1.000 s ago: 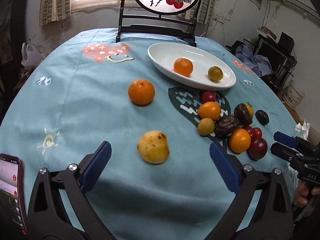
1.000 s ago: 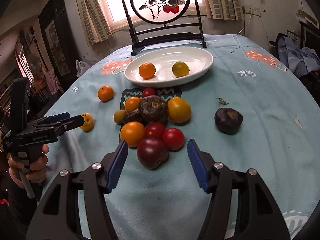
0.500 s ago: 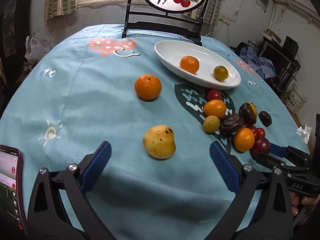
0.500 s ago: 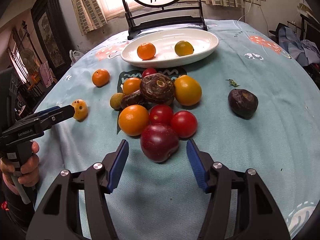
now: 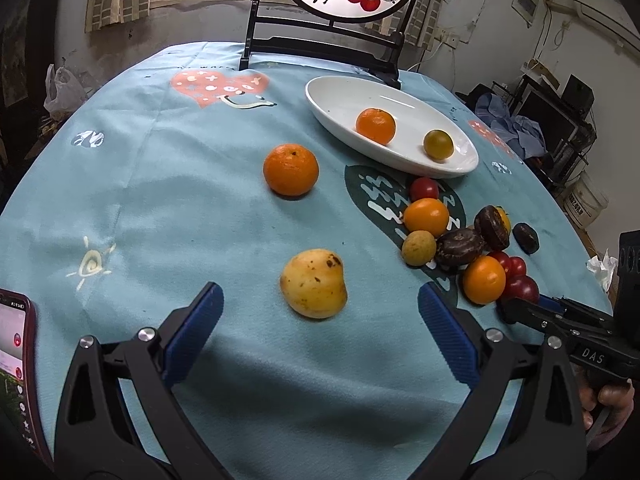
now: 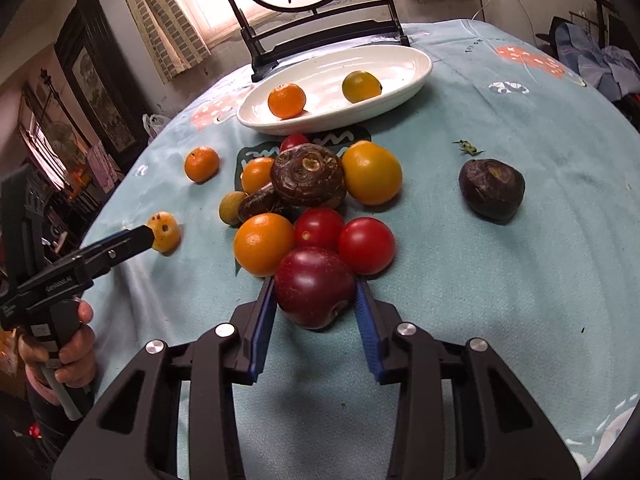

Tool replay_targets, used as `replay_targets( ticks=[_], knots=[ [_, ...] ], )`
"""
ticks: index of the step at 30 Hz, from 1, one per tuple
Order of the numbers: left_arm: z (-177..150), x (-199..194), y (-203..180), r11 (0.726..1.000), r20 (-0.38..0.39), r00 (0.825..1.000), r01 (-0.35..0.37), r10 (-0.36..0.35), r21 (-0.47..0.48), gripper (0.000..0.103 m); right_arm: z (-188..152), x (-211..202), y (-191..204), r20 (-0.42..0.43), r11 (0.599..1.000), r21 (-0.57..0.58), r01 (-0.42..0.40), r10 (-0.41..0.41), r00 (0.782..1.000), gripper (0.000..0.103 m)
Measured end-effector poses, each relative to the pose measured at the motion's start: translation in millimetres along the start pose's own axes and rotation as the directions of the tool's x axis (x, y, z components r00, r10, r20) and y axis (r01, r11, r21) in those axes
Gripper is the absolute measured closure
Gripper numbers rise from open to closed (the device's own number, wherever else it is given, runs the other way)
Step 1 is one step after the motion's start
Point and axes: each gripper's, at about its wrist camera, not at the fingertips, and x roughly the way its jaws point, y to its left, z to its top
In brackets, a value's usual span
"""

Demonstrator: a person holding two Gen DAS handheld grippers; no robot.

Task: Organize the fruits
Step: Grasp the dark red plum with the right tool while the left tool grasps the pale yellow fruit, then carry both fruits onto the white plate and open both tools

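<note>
A counter (image 6: pixel 540 240) draped in pale blue cloth is carrying a white oval dish (image 6: pixel 400 64) at its far side and a heap of loose fruit nearer the camera. The dish is holding one mandarin (image 6: pixel 286 99) and one yellow-green fruit (image 6: pixel 361 86); the rest of the fruit is lying outside it, so the sorting looks only begun.

The step in hand appears to be a pick-up from the heap. The right tool (image 6: pixel 316 286) is reaching low and level along the cloth, its blue pads bracketing a dark red plum (image 6: pixel 314 292) at the heap's near edge, closed against both sides. The plum is touching an orange (image 6: pixel 264 244) and a tomato (image 6: pixel 366 245) behind it. The next move probably calls for a straight lift clear of those neighbours, then a carry over the heap to the dish.

The left tool (image 5: pixel 320 320) is hovering wide open, low over the cloth, holding nothing, aimed at a spotted yellow pear (image 5: pixel 314 283) lying alone just ahead of its pads. A second mandarin (image 5: pixel 291 169) is sitting farther off, well apart from the heap.
</note>
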Motion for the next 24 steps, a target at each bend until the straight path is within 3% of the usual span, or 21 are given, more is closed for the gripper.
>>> replay_targets(
  ticks=[3, 5, 8, 15, 19, 24],
  knots=[
    [0.7, 3.2, 0.2, 1.000, -0.014, 1.000, 0.018, -0.018, -0.001, 0.013, -1.7, -7.4, 2.6, 0.036, 0.999, -0.013, -0.031, 0.031, 0.999, 0.064],
    [2.7, 7.6, 0.5, 1.000, -0.030, 0.999, 0.021, -0.021, -0.001, 0.031, -1.7, -9.1, 1.7, 0.044, 0.999, -0.008, -0.047, 0.047, 0.998, 0.064],
    [7.3, 15.5, 0.8, 1.000, -0.050, 0.999, -0.003, 0.003, -0.005, 0.048, -1.1, -10.5, 0.3, 0.049, 0.998, 0.003, -0.057, 0.057, 0.997, 0.064],
    [10.2, 29.4, -5.9, 0.999, -0.100, 0.995, -0.027, 0.030, 0.027, 0.048, -1.7, -13.2, -0.1, 0.062, 0.997, 0.002, -0.075, 0.075, 0.995, 0.064],
    [11.4, 30.0, -4.9, 0.999, -0.093, 0.995, -0.045, 0.048, 0.026, 0.066, -1.8, -14.7, -0.6, 0.071, 0.996, 0.001, -0.092, 0.091, 0.993, 0.064],
    [13.5, 27.7, -10.3, 0.999, -0.068, 0.997, -0.038, 0.039, 0.009, 0.067, -1.8, -17.1, -2.3, 0.085, 0.993, -0.001, -0.115, 0.115, 0.990, 0.064]
  ],
)
